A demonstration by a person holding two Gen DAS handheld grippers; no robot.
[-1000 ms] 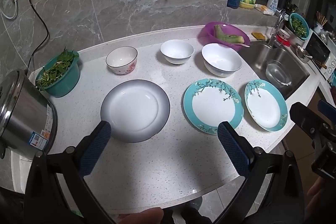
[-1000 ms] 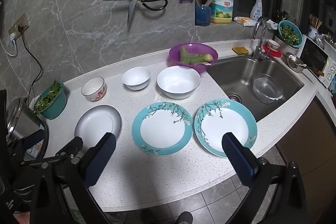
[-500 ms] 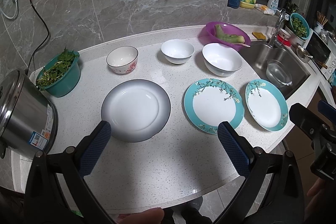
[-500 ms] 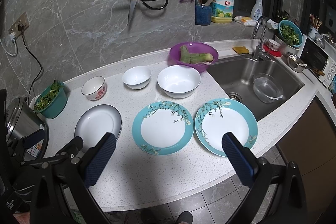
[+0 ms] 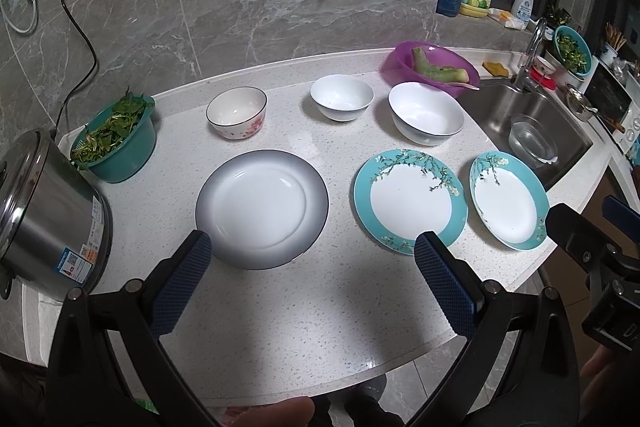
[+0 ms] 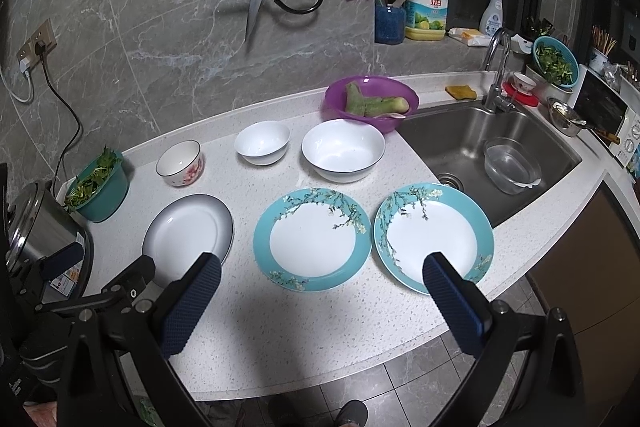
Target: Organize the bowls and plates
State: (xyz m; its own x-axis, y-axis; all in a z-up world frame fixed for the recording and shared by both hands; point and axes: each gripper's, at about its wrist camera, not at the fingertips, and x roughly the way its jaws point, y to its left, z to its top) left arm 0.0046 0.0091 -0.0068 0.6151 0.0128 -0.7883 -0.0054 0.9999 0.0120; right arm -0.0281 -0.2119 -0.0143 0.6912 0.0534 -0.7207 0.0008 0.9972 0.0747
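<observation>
On the white counter lie a grey-rimmed plate (image 5: 262,207) (image 6: 188,233) and two teal floral plates, one in the middle (image 5: 410,199) (image 6: 312,243) and one on the right (image 5: 508,201) (image 6: 434,237). Behind them stand a pink-flowered bowl (image 5: 237,111) (image 6: 180,163), a small white bowl (image 5: 341,102) (image 6: 262,142) and a large white bowl (image 5: 426,118) (image 6: 343,149). My left gripper (image 5: 312,283) hovers open above the counter's front edge, nothing between its fingers. My right gripper (image 6: 322,301) is open too, near the right teal plate's front rim.
A steel rice cooker (image 5: 44,215) and a teal colander of greens (image 5: 116,139) stand at the left. A purple bowl with a green vegetable (image 6: 372,101) sits by the sink (image 6: 492,147), which holds a glass bowl. Scissors and a peeler hang on the wall.
Both grippers have barely shifted; the views moved slightly and nothing on the counter was touched.
</observation>
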